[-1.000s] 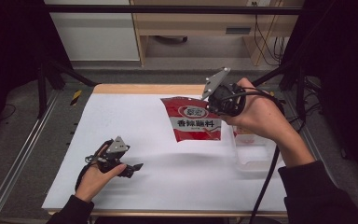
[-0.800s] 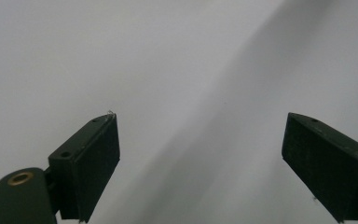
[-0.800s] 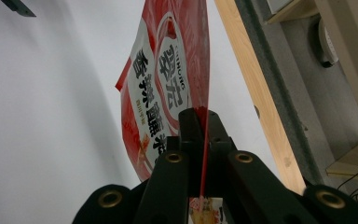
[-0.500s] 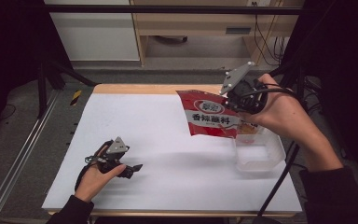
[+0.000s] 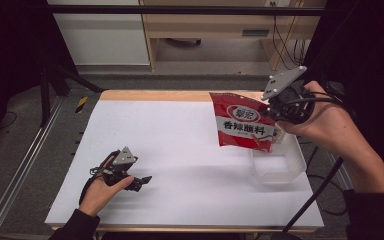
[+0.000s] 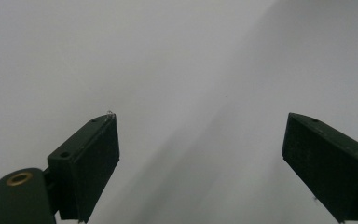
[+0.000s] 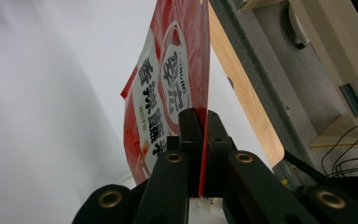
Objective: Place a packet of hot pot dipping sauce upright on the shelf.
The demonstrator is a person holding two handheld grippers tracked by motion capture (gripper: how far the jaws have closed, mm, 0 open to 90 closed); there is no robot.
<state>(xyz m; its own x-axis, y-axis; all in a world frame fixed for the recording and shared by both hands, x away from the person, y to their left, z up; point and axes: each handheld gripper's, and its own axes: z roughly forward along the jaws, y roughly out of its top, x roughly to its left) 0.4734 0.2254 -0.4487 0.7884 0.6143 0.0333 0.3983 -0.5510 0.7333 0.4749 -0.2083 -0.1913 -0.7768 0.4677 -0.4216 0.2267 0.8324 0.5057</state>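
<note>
A red snack bag (image 5: 242, 126) with white lettering hangs in the air at the table's right side, above the near-left part of a clear plastic tub (image 5: 286, 167). My right gripper (image 5: 276, 114) is shut on the bag's right edge. In the right gripper view the bag (image 7: 175, 79) stands edge-on, pinched between the two black jaws of the right gripper (image 7: 202, 122). My left gripper (image 5: 144, 180) rests in a hand at the table's front left. In the left gripper view its jaws stand wide apart around the left gripper's (image 6: 204, 154) bare gap over the white table.
The white table top (image 5: 180, 145) has a wooden far edge (image 5: 155, 95). A metal rail (image 5: 20, 170) runs along the left. A cable (image 5: 310, 200) slants down from the right hand past the tub. Shelving and wires stand behind the table.
The right hand has carried the bag to the right and a little up, from the table's middle to above the tub. The left hand has stayed where it was.
</note>
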